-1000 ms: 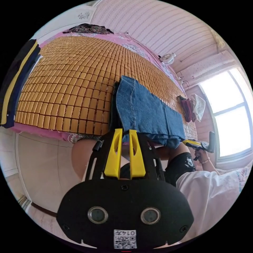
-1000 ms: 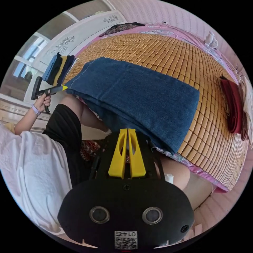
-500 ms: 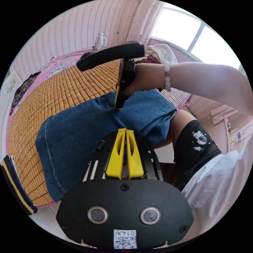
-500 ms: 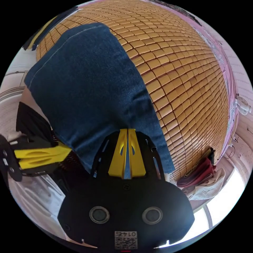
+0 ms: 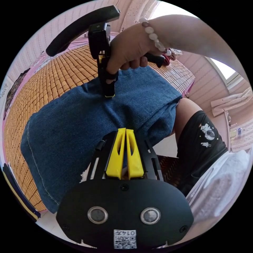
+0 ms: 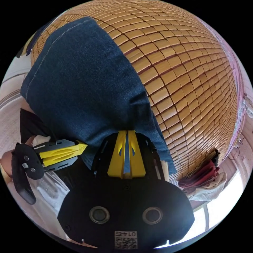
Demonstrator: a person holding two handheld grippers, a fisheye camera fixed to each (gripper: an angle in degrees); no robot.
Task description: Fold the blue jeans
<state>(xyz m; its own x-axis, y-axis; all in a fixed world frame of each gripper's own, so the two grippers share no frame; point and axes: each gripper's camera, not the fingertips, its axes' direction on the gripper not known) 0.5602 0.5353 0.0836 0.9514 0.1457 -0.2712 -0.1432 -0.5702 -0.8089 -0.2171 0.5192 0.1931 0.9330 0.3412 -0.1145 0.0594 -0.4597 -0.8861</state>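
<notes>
Here, both grippers (jaws closed) pinching jeans (image 5: 79, 126)

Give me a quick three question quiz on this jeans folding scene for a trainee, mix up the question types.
1. True or false: the blue jeans lie on a mat of golden tiles.
2. Multiple choice: the right gripper has its jaws A) wide open above the mat, B) closed on denim, C) closed on a red cloth.
3. Fill in: the left gripper has denim between its ____.

Key: 1 true; 2 B; 3 jaws.
</notes>
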